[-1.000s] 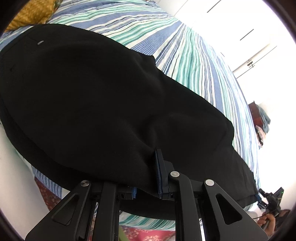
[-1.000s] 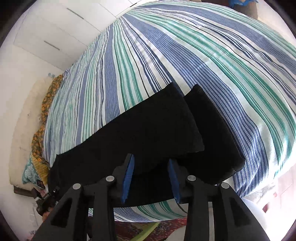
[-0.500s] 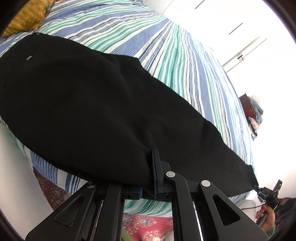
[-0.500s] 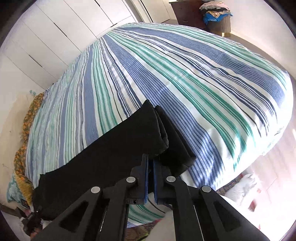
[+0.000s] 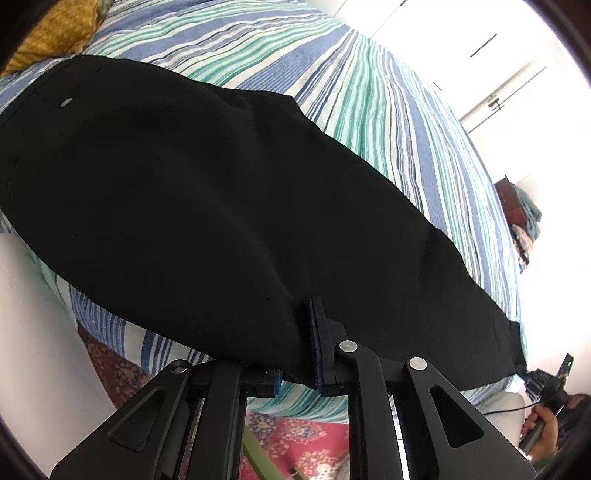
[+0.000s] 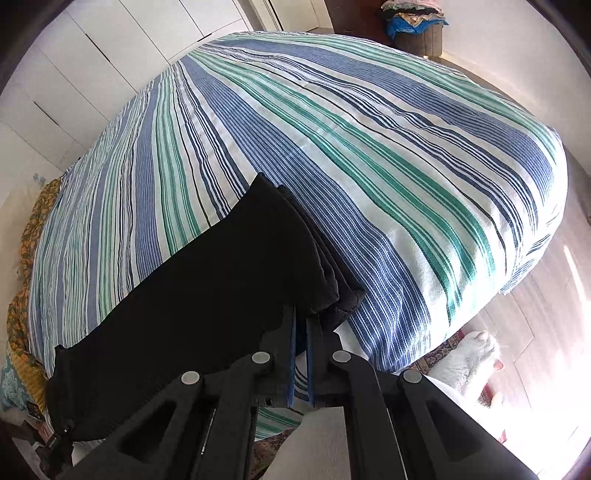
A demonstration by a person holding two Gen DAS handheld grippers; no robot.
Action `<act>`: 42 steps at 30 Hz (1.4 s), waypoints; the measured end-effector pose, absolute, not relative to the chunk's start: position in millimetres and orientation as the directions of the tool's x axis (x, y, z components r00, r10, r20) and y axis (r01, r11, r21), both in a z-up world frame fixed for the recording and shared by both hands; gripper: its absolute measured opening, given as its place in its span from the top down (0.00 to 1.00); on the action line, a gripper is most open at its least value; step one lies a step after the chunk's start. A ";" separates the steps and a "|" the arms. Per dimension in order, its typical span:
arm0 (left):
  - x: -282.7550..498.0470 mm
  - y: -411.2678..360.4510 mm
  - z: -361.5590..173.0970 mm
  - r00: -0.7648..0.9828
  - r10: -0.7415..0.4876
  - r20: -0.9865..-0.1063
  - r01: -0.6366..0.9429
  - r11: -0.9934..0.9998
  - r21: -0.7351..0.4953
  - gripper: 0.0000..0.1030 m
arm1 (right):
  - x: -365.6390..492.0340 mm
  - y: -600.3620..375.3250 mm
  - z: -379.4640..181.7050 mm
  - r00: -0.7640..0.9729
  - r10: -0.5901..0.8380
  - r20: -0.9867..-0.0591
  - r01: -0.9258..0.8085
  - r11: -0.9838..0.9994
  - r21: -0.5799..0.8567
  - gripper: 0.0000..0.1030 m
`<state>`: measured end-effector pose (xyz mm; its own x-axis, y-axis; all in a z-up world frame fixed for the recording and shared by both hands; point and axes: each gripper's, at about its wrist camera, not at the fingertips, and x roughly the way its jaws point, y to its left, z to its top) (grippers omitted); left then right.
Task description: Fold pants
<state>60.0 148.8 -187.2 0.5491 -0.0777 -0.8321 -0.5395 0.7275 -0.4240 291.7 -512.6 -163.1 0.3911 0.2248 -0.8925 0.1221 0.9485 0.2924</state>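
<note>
both grippers, left (image 5: 295, 354) and right (image 6: 301, 343), pinch black pants (image 5: 207, 192); thin right-side hem bite may slip, dropping legs.

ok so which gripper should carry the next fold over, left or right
Probably the right gripper: it is shut on the cuff end of the black pants, free to swing over. The left gripper clamps the wider middle, better as an anchor.

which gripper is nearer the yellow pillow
Left. The left gripper grips the pants at the end beside the yellow pillow; the right gripper clamps the opposite end.
</note>
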 end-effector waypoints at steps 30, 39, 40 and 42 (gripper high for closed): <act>-33.6 144.5 -107.9 0.444 0.430 -0.787 -0.811 0.567 -0.148 0.32 | 246.1 -510.2 -102.2 0.652 -0.078 -0.754 0.237 0.966 0.105 0.18; 57.6 142.9 -100.8 0.617 0.280 -0.736 -0.541 0.830 -0.138 0.17 | 232.1 -462.3 -64.4 0.775 0.110 -0.622 -0.006 0.986 0.166 0.17; 71.2 142.0 -108.0 0.602 0.274 -0.750 -0.538 0.833 -0.127 0.17 | 234.5 -453.7 -65.7 0.770 0.155 -0.620 -0.041 0.980 0.194 0.17; 89.9 151.4 -128.7 0.565 0.259 -0.784 -0.541 0.833 -0.115 0.17 | 240.4 -438.2 -70.5 0.753 0.228 -0.617 -0.103 0.967 0.231 0.17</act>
